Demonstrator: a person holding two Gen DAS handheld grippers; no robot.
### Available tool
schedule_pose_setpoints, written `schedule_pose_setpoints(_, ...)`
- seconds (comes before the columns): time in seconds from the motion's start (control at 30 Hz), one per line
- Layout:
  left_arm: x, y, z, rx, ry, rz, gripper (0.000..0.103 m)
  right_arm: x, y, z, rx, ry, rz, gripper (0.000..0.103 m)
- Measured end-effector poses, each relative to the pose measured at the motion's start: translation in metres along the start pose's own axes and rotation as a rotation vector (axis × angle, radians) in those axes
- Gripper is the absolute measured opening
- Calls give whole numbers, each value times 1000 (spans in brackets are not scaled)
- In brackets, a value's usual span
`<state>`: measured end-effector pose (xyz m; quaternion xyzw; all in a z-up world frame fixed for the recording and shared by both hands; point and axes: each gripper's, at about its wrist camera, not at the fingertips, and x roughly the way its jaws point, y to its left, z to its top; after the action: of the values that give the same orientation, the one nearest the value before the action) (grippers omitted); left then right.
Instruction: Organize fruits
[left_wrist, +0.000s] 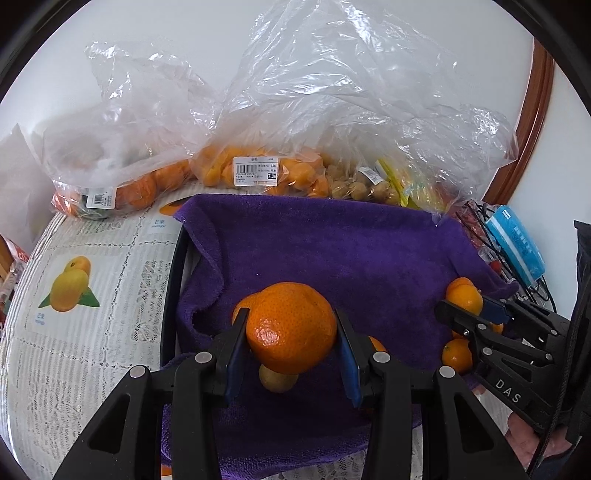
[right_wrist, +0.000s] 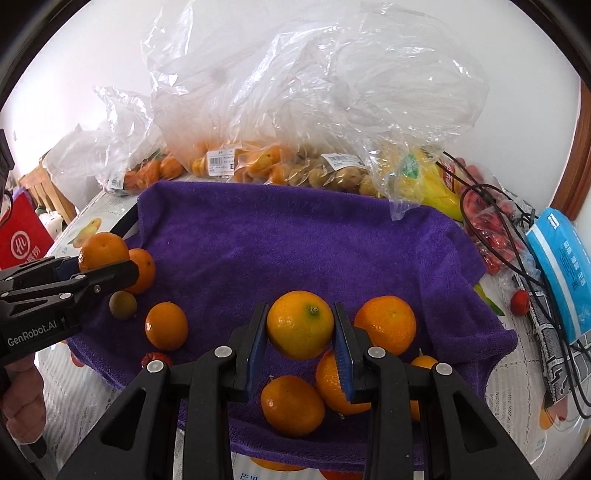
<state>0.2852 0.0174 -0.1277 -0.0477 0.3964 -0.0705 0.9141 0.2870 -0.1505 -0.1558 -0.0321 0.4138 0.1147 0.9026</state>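
Fruit sorting underway, both grippers loaded. Left gripper (left_wrist: 291, 334) has jaws clamped on a mandarin (left_wrist: 290, 326), held above the purple towel (left_wrist: 332, 251), over its near-left part. Right gripper (right_wrist: 300, 334) has jaws clamped on a smaller orange (right_wrist: 300, 325), held above the towel's near-right part.

On towel, per right cam: loose mandarins at near-right, just beside and under the right gripper, e.g. one (right_wrist: 386, 323) touching its neighbours; another (right_wrist: 166, 325) near-left; a brownish longan (right_wrist: 122, 304) just beside the left gripper's tip; a small red fruit (right_wrist: 155, 360) at the towel's near edge.

Risks, my read:
- Round skins, narrow pads — either fruit could roll out if grip eases or the wrist tilts; a drop onto the towel pile may knock others off the near edge.
- Squeeze too hard & peel may split.
- Right gripper sits close over the cluster; lowering there may nudge the loose ones.
- Black cable (right_wrist: 517, 236) right of towel could snag the right gripper if it swings out.
- Crinkled plastic bags (right_wrist: 295, 110) behind the towel droop onto its far edge; could catch fingers.

Surface: towel draped over a dark tray edge (left_wrist: 173, 280), on a lace tablecloth (left_wrist: 92, 332) w/ fruit pics. Bagged fruit along the towel's far side, blue pack (right_wrist: 561, 273) to its right. White wall behind, wood trim at right.
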Motion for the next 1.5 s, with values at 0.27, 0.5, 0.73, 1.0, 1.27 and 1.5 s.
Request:
schedule_pose_setpoints(0.27, -1, 1, 0, -8, 0, -5, 41, -4, -1, 3, -3, -10, -7, 33)
schedule_pose_setpoints(0.5, -2, -2, -1, 4, -4, -10, 41, -16, -12, 8, 43, -51, -16, 35)
schedule_pose_setpoints(0.73, -3, -11, -4, 38, -9, -30, 44, -11, -21, 8, 90, -35, -17, 35)
schedule_pose_setpoints(1.0, -3, -12, -4, 38, -5, -29, 52, -11, -21, 6, 85, -33, -20, 35)
schedule_pose_setpoints(1.27, -6, -11, -4, 28, -10, -19, 58, -8, -19, 6, 75, -19, -37, 36)
schedule_pose_setpoints(1.5, -6, -8, -2, 12, -6, -27, 60, -8, -21, 6, 77, -15, -42, 42)
